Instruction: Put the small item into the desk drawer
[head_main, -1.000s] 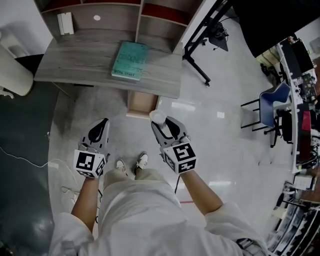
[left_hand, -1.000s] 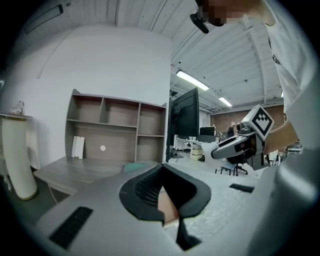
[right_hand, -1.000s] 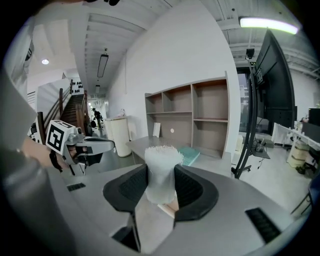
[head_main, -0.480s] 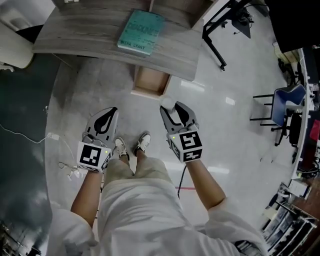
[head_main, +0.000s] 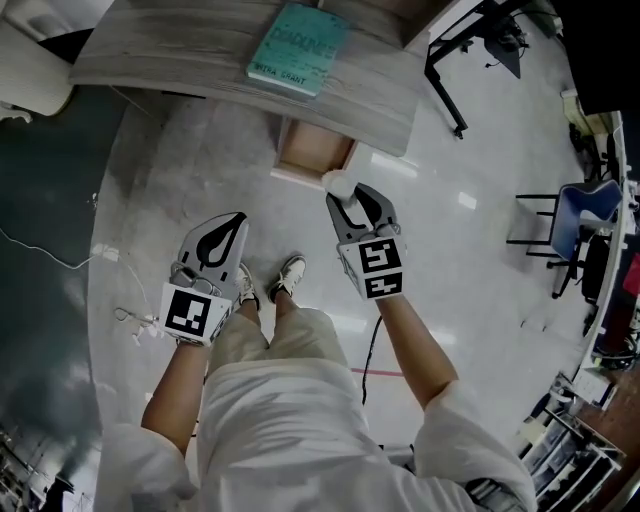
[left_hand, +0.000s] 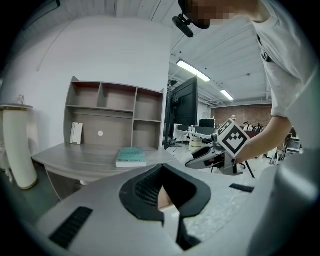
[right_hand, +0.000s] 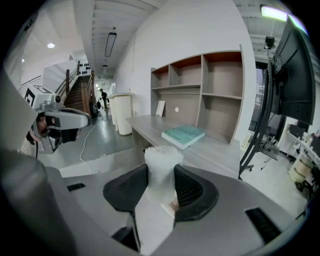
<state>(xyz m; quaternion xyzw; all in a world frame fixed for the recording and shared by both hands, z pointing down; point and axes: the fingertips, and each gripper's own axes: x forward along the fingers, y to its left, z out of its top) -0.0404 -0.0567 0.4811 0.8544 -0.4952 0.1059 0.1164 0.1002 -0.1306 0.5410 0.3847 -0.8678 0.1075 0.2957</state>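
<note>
A white small item with a frilled top sticks out of my right gripper, which is shut on its narrow waist; the right gripper view shows the item pinched between the black pads. It hangs just in front of the open wooden drawer under the grey desk. My left gripper is held lower left, beside the person's legs, shut with nothing in it. In the left gripper view, the left gripper points toward the desk.
A teal book lies on the desk above the drawer. A black stand's legs reach across the floor at the right, with chairs beyond. A white bin and a floor cable are at the left.
The desk and drawer have slid up and right in the head view as the person shifted. Both grippers sit slightly lower and right; the right one still holds the white item.
</note>
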